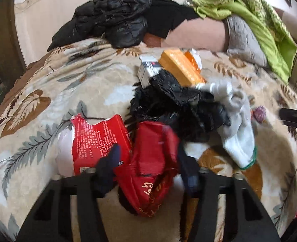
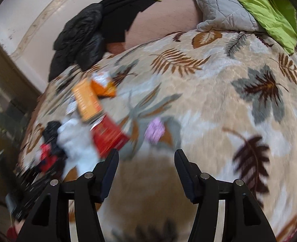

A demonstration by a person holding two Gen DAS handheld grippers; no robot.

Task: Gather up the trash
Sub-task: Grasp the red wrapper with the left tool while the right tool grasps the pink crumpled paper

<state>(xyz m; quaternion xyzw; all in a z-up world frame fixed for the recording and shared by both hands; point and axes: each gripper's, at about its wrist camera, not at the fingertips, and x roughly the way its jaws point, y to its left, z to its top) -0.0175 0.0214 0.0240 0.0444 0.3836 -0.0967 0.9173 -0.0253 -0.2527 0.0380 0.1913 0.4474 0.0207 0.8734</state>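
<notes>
Low in the left wrist frame, the left gripper (image 1: 148,161) pinches a crumpled red wrapper (image 1: 152,167) beside a red box (image 1: 100,141). Meanwhile the right gripper (image 2: 146,157) hovers, fingers spread and empty, over the leaf-patterned blanket (image 2: 219,104), a pink scrap (image 2: 155,131) just above centre.

The lower part of the red bag (image 1: 148,161) is covered by the left gripper (image 1: 148,159), and whether its pads press the bag cannot be told from the blurred right-hand finger (image 1: 188,173). In the right wrist view the heap of trash at left is smeared by motion, so the print on the orange box (image 2: 87,100) and the red carton (image 2: 108,139) cannot be read, and the nature of the small purple object (image 2: 155,130) cannot be told. The green cloth (image 2: 269,16) is cut off by the upper edge of that view.
</notes>
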